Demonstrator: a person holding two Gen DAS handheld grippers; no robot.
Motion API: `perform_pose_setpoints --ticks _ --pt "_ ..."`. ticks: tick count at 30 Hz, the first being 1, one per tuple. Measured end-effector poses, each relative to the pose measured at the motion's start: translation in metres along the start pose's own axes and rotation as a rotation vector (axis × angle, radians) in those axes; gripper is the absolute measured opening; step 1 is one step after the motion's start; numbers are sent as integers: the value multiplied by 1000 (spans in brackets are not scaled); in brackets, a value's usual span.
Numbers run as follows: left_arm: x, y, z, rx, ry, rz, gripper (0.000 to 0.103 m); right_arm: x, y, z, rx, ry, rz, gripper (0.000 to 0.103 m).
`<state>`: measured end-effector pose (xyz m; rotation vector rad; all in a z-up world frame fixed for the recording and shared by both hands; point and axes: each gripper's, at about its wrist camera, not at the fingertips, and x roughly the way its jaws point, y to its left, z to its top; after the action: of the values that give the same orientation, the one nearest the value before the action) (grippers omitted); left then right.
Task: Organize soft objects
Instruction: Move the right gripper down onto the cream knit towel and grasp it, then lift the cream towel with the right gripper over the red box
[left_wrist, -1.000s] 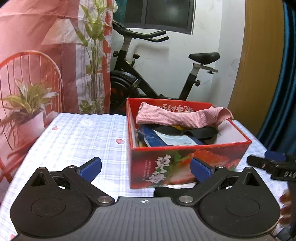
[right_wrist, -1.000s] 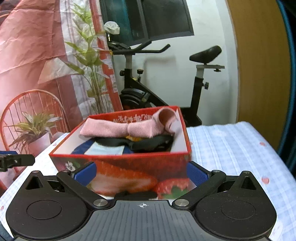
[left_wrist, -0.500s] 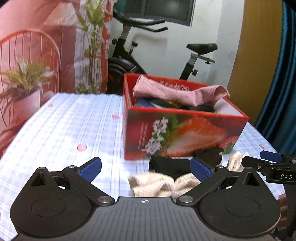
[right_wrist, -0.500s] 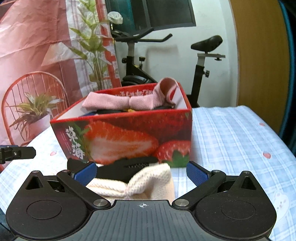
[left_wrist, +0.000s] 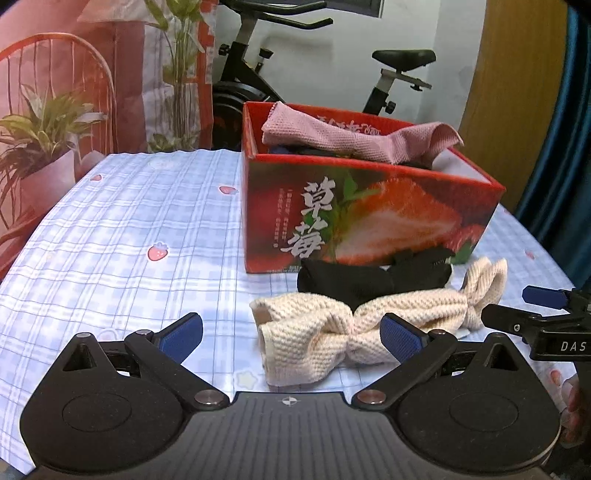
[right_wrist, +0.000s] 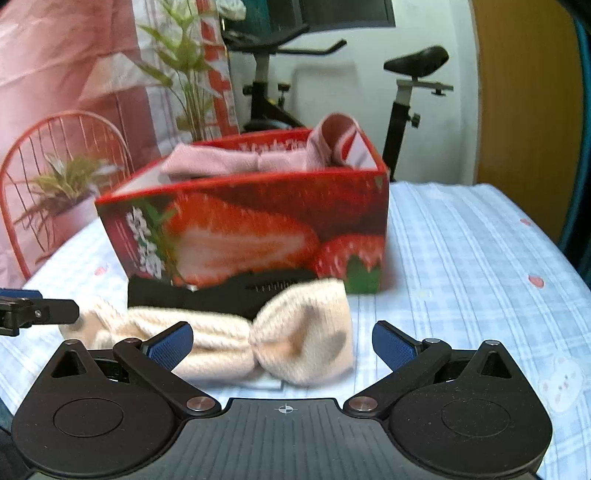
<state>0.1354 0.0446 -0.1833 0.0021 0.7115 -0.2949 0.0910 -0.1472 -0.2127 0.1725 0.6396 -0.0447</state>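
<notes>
Both my claws, left gripper (left_wrist: 291, 331) and right gripper (right_wrist: 282, 338), are spread wide, holding nothing. Near them lies a cream knitted knotted headband (left_wrist: 354, 330), touching a black fabric piece (left_wrist: 369, 278) just beyond, against the red strawberry-printed cardboard box (left_wrist: 369, 218).

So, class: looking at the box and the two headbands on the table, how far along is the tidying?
Done: a pink headband lies across the top of the strawberry box. In hand: nothing; the left gripper and right gripper both have open jaws, facing the cream headband. Left: the cream one and the black headband behind it, both on the tablecloth.
</notes>
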Motion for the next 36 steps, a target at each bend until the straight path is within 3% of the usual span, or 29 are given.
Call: perform_pose_setpoints --ticks 9,15,19,21,28,36 --pt "3 6 -1 -23 8 -22 101 3 -2 -5 -7 11 -5 100" --pt "17 11 2 -52 43 -38 86 8 -10 6 -14 -10 -23 88" --pt "30 13 6 -70 54 -56 83 20 -17 15 3 -11 -15 85" --pt "37 12 7 -60 63 -62 77 28 -19 17 1 -3 -13 83" --pt "41 8 -1 -52 69 -126 47 35 -18 8 22 40 49 56" --pt "41 5 -11 -63 73 -161 44 22 -14 -2 30 44 84 41"
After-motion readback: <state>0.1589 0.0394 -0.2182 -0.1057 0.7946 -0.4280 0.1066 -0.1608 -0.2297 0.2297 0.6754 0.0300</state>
